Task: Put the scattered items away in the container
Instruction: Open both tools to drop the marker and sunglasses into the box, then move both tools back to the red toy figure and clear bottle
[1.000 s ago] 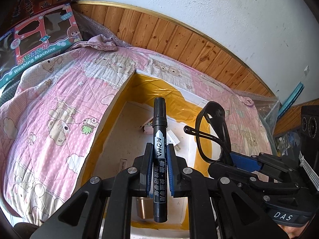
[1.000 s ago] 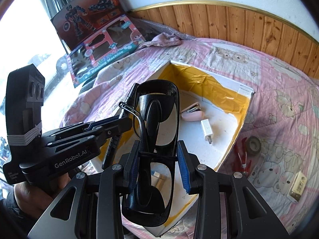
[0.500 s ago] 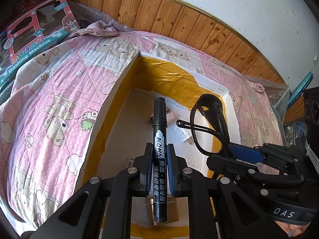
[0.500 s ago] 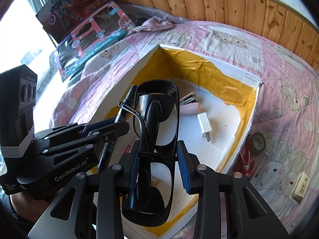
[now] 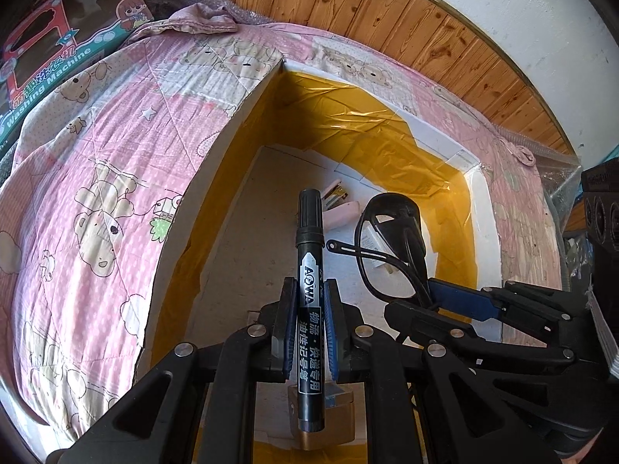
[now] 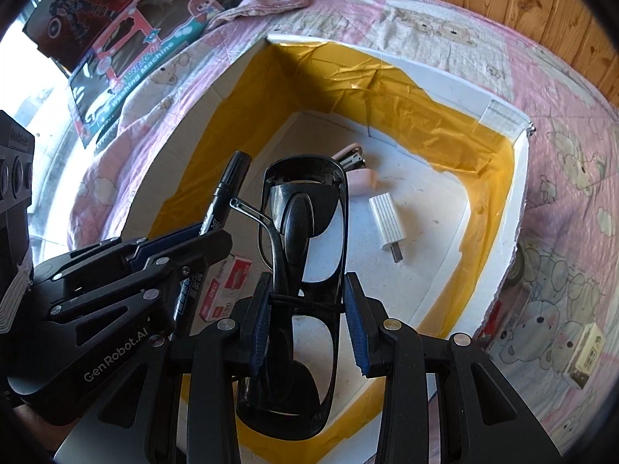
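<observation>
— Left wrist view first: what do the jaws of the left gripper (image 5: 310,323) have?

— They are clamped on a black marker (image 5: 309,278), its cap pointing forward over the open box (image 5: 483,208), a white container lined with yellow tape that sits on the bed.

— And the right gripper (image 6: 305,323)?

— Its jaws pinch a pair of black sunglasses (image 6: 303,232), folded, held lengthwise above the box floor. In the left view the sunglasses (image 5: 390,239) show just beside the marker, both over the box.

— What lies inside?

— A pink stapler (image 6: 358,172) near the far wall, a white charger plug (image 6: 387,224) beside it, and a red-and-white small carton (image 6: 226,286) near the left gripper (image 6: 216,232).

— Outside the box?

— A pink bear-print quilt (image 5: 96,193) covers the bed; a small boxed item (image 6: 584,352) lies on it to the right, and a toy washing-machine package (image 5: 58,38) stands at the far left.
</observation>
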The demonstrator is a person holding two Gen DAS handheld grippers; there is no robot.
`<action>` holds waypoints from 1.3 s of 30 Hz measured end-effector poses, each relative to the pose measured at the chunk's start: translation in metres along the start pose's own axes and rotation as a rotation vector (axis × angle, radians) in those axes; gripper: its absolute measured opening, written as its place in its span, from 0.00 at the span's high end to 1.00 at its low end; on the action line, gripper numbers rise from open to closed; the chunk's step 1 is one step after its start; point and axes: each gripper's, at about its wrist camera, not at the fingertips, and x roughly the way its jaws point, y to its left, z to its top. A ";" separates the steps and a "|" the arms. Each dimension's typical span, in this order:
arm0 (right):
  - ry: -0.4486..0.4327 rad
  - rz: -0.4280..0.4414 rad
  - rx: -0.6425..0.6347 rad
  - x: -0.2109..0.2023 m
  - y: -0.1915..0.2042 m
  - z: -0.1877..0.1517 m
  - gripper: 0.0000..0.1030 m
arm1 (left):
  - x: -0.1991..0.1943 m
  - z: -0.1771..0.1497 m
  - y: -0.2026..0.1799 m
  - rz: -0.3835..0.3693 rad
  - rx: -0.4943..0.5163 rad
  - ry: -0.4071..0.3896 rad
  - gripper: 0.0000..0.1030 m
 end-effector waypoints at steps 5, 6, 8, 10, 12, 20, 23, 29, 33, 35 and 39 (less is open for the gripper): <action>0.051 -0.032 -0.006 0.012 -0.001 0.004 0.64 | 0.011 0.008 0.003 0.002 -0.023 0.045 0.87; 0.058 -0.038 -0.008 0.014 0.000 0.004 0.64 | 0.014 0.009 0.004 -0.001 -0.033 0.056 0.87; 0.074 -0.052 -0.010 0.018 0.001 0.006 0.64 | 0.020 0.010 0.005 -0.004 -0.050 0.075 0.87; 0.087 -0.060 -0.008 0.022 0.001 0.009 0.64 | 0.025 0.012 0.006 -0.003 -0.067 0.091 0.87; 0.094 -0.067 -0.005 0.025 0.000 0.011 0.63 | 0.029 0.015 0.007 -0.001 -0.078 0.102 0.87; 0.102 -0.009 -0.029 0.018 0.000 0.009 0.51 | 0.035 0.019 0.005 -0.008 -0.089 0.137 0.68; -0.008 0.014 -0.059 -0.018 0.006 -0.004 0.50 | 0.010 0.013 0.002 -0.043 -0.085 0.096 0.66; -0.342 0.149 -0.160 -0.106 0.011 -0.069 0.51 | -0.068 -0.015 -0.019 -0.069 -0.016 -0.102 0.66; -0.489 0.208 -0.098 -0.132 -0.011 -0.123 0.51 | -0.107 -0.055 -0.054 -0.072 0.093 -0.220 0.66; -0.531 0.234 -0.025 -0.136 -0.033 -0.147 0.51 | -0.115 -0.078 -0.081 -0.086 0.155 -0.252 0.54; -0.536 0.259 0.155 -0.125 -0.084 -0.192 0.51 | -0.114 -0.113 -0.125 -0.144 0.237 -0.229 0.44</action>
